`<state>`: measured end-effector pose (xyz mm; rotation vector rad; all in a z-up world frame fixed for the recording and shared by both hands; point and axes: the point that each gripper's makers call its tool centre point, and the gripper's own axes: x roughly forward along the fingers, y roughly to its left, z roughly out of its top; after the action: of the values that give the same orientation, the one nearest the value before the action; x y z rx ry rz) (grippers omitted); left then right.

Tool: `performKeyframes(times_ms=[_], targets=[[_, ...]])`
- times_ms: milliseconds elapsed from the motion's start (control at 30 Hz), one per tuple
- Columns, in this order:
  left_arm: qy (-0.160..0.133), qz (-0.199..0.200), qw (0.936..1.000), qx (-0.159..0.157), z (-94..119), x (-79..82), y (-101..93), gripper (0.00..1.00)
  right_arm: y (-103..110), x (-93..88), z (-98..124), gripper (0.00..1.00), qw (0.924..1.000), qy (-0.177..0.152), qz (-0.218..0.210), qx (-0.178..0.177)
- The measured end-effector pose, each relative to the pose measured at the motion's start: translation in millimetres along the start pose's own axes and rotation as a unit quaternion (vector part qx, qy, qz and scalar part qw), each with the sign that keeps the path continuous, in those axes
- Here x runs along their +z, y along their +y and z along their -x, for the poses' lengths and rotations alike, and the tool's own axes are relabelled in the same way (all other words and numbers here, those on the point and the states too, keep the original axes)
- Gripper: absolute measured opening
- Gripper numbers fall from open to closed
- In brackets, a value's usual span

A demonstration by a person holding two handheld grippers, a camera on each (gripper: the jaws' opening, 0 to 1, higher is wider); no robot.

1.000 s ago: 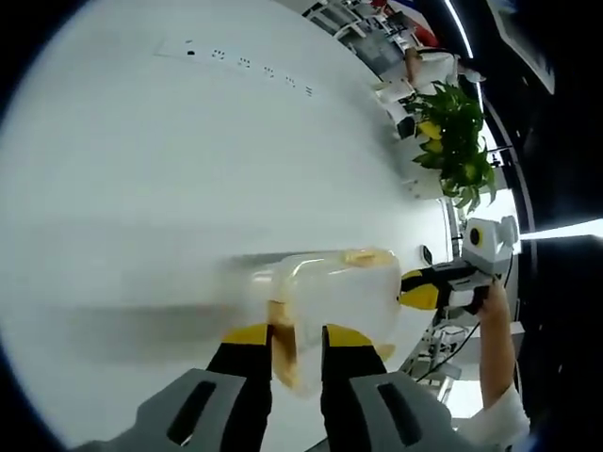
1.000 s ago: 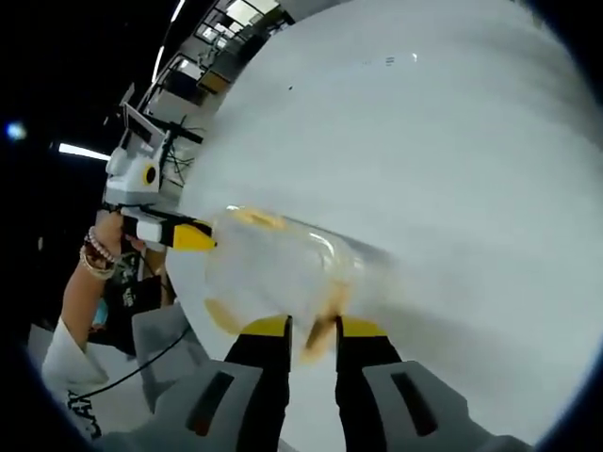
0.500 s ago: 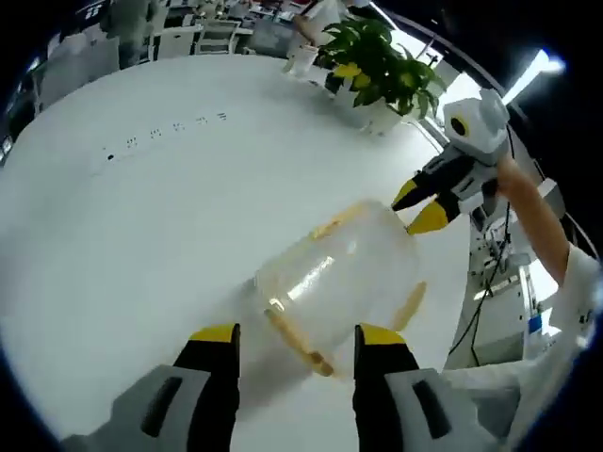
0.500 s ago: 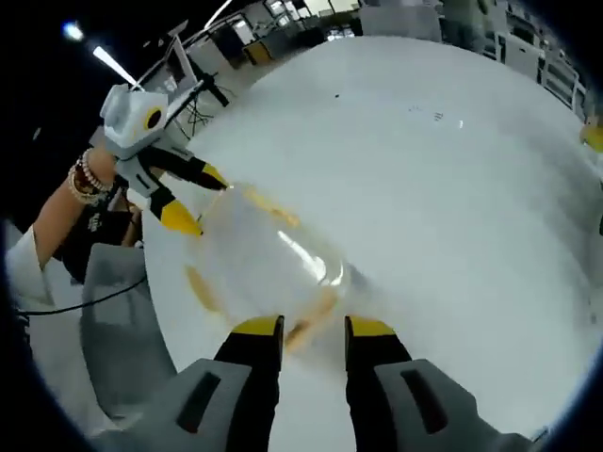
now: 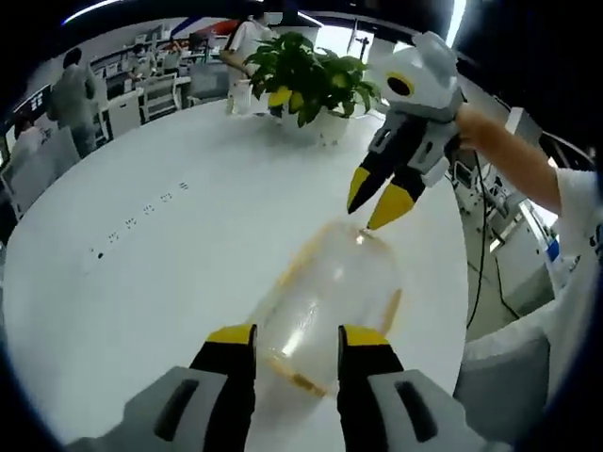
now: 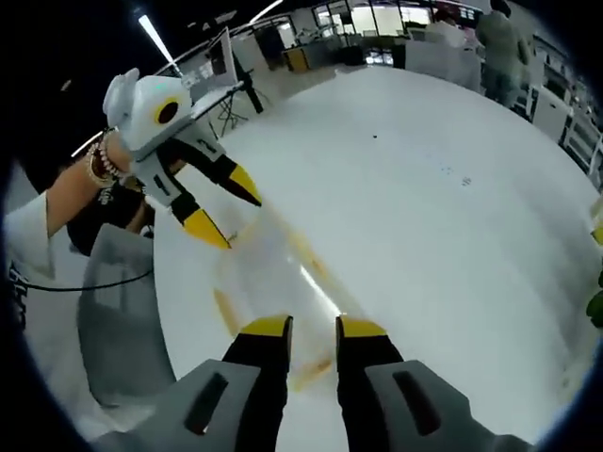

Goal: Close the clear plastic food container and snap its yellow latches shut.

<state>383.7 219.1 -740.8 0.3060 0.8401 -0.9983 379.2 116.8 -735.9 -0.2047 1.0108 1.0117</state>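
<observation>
In the left gripper view, the clear plastic food container (image 5: 325,315) lies on the white table (image 5: 141,264), blurred, its contents unreadable, yellow latches (image 5: 295,379) faint. The left gripper (image 5: 295,337), jaws spread, flanks its near end. The right gripper (image 5: 379,196), parted, hovers at one o'clock.

In the right gripper view, the container (image 6: 273,287) smears; the right gripper (image 6: 314,329), slightly parted, sits over its near edge; the left gripper (image 6: 233,209), at eleven o'clock, is spread.

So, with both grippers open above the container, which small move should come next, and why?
Probably lower the left gripper onto the near yellow latch and press. Its jaws straddle the container without gripping, and the right gripper hovers open at the far end.
</observation>
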Motion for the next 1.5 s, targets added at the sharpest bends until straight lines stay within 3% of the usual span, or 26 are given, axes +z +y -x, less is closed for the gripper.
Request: performKeyframes(times_ms=[333,433,600,700,733,933,1167,1333,1500], targets=[[-0.011,-0.03,0.9991,-0.029,-15.3,9.8,-15.4,0.19,7.2,22.5,-21.6,0.1,0.9995,0.001,0.028,0.016],[-0.007,-0.072,0.9967,-0.036,-21.0,7.3,-23.9,0.17,10.9,28.5,-28.5,0.08,0.9992,-0.001,0.031,0.025],[-0.01,-0.09,0.9944,-0.055,-29.7,5.8,-43.0,0.14,15.0,31.6,-36.0,0.03,0.9989,-0.012,0.029,0.036],[-0.02,-0.084,0.994,-0.067,-32.9,8.5,-53.4,0.14,22.1,30.0,-41.9,0.01,0.9985,-0.011,0.027,0.046],[-0.018,-0.067,0.994,-0.084,-33.7,7.6,-61.0,0.14,22.5,30.3,-44.5,0.0,0.9984,-0.01,0.029,0.048],[-0.033,-0.071,0.9939,-0.078,-37.7,12.6,-60.6,0.12,25.6,25.9,-56.1,0.0,0.9978,-0.003,0.034,0.057],[-0.034,-0.066,0.9939,-0.082,-40.5,7.7,-63.8,0.09,32.2,21.0,-59.0,0.0,0.997,0.003,0.038,0.067],[-0.029,-0.071,0.9935,-0.084,-42.5,2.2,-65.2,0.06,22.9,25.8,-60.6,0.0,0.998,-0.004,0.046,0.042],[-0.033,-0.063,0.9937,-0.086,-42.1,1.0,-66.7,0.06,5.5,45.5,-59.1,0.0,0.9987,-0.032,0.035,0.02]])
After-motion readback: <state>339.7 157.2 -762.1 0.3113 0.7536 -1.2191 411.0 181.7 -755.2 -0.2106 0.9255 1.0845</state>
